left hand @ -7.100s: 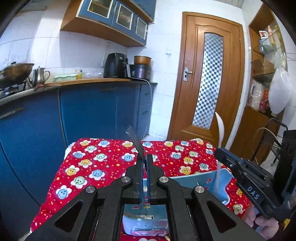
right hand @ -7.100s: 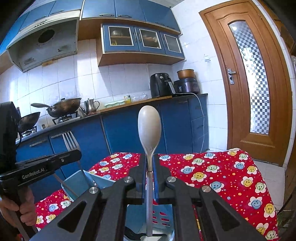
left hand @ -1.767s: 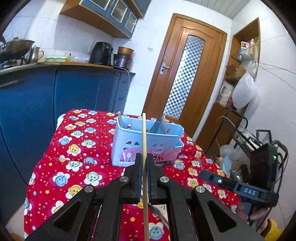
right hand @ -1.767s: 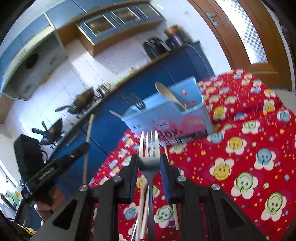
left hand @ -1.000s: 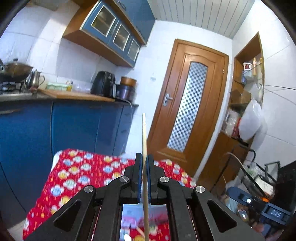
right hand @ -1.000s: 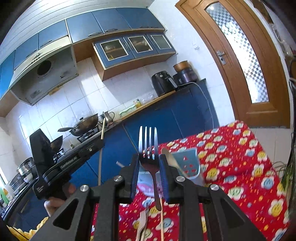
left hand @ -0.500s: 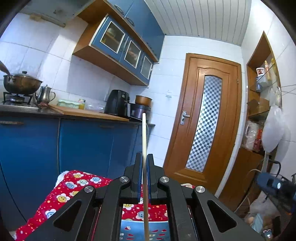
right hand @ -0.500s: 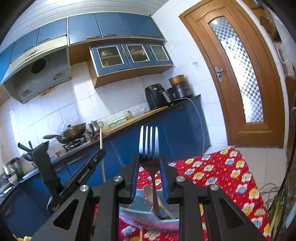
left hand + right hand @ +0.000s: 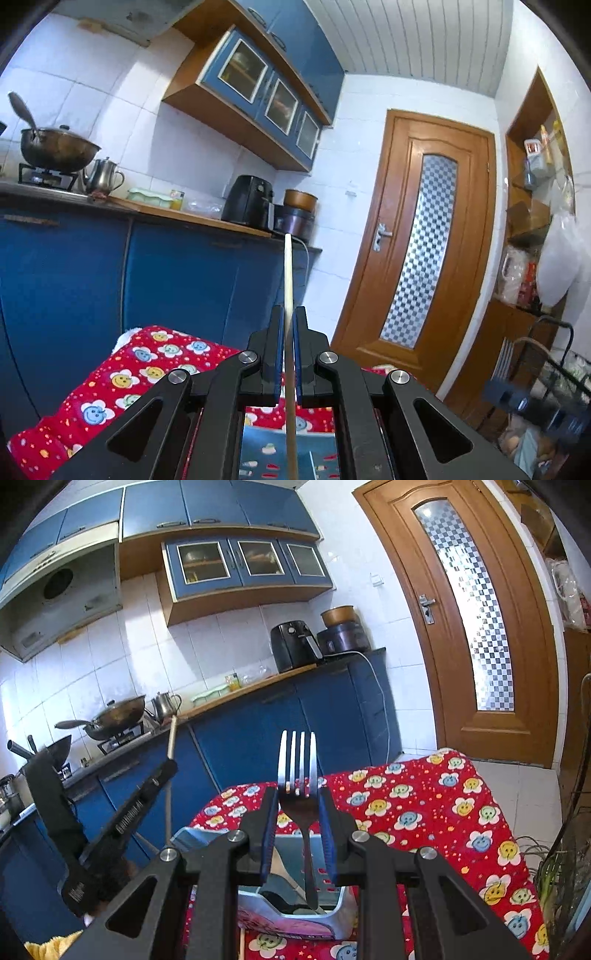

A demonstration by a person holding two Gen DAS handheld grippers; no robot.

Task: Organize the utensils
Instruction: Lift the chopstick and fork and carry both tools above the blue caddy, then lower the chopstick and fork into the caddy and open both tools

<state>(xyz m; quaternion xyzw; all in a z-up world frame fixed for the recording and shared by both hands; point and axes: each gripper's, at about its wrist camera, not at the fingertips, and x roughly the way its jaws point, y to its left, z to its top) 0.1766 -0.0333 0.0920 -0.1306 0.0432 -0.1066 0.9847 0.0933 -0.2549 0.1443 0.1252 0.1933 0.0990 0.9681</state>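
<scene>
Holding a thin wooden chopstick (image 9: 289,295) upright, our left gripper (image 9: 288,354) has its jaws drawn narrow, the blue pads (image 9: 279,350) pressing the stick from both sides. The chopstick rises above the fingertips and runs down between them toward the light blue utensil holder (image 9: 258,454), which sits directly below on the table. Whether its lower end touches the holder we cannot tell.

Our right gripper (image 9: 298,812) grips a metal fork (image 9: 297,768) by the neck, just under the prongs, which point up. These jaws stand a little wider than the left ones, set to the width of the fork. The fork's handle hangs straight down into the utensil holder (image 9: 325,919). A spoon (image 9: 275,877) leans inside the same holder, beside the fork handle.

From the right wrist view we see the left gripper (image 9: 168,764) off to the left, tilted, with the chopstick (image 9: 170,738) passing through its tip and reaching down toward the holder's left edge.

The holder stands on the table's red flowered cloth (image 9: 443,812), toward the near side of it. The cloth's far edge lies before the blue cabinets (image 9: 258,731).
</scene>
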